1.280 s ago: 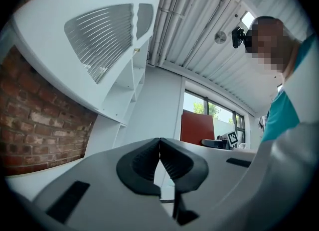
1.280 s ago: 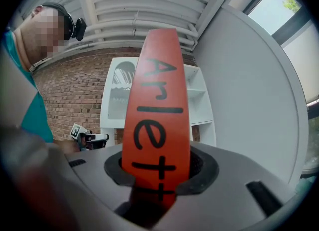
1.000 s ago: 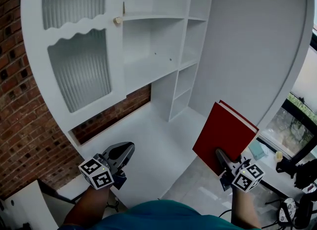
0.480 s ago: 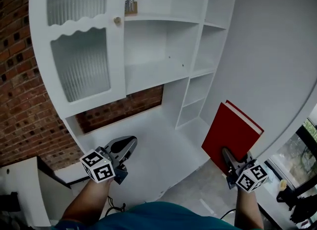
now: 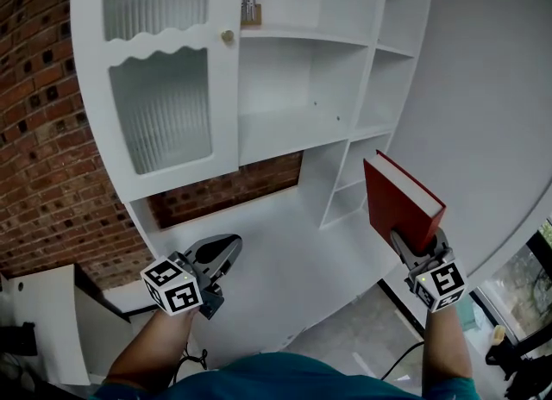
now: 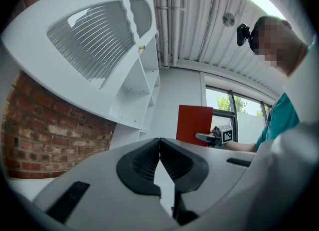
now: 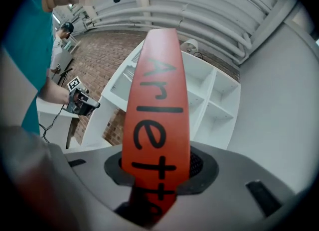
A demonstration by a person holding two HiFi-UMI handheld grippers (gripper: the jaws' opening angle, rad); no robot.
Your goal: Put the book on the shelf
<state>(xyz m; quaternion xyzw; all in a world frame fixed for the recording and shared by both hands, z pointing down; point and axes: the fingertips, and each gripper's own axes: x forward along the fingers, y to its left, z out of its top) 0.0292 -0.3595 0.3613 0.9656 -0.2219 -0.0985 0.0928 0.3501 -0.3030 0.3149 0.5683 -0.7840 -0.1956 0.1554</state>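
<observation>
Room: brick wall (image 5: 39, 140) on the left, plain white wall (image 5: 492, 105) on the right; a window (image 6: 220, 106) shows in the left gripper view.
Shelf unit: white shelf unit (image 5: 302, 122) of open compartments, wide ones in the middle and a narrow column at its right side.
Door: cabinet door (image 5: 164, 88) with ribbed glass panes and a small round knob (image 5: 228, 36), on the unit's left part.
Upper shelf: a small item (image 5: 250, 9) stands near the door, too small to tell what it is.
Surface: white desk top (image 5: 285, 247) under the shelves, with brick showing in the gap behind it.
Book: red book (image 5: 398, 204) held upright in the air in front of the narrow column, apart from every shelf; its spine carries black lettering.
Right gripper: right gripper (image 5: 417, 259) has its fingers partly open and clamped on the book's lower end, one pad on each cover.
Left gripper: left gripper (image 5: 228, 250) has its fingers (image 6: 144, 160) closed tip to tip with nothing between them, above the desk top's near edge.
</observation>
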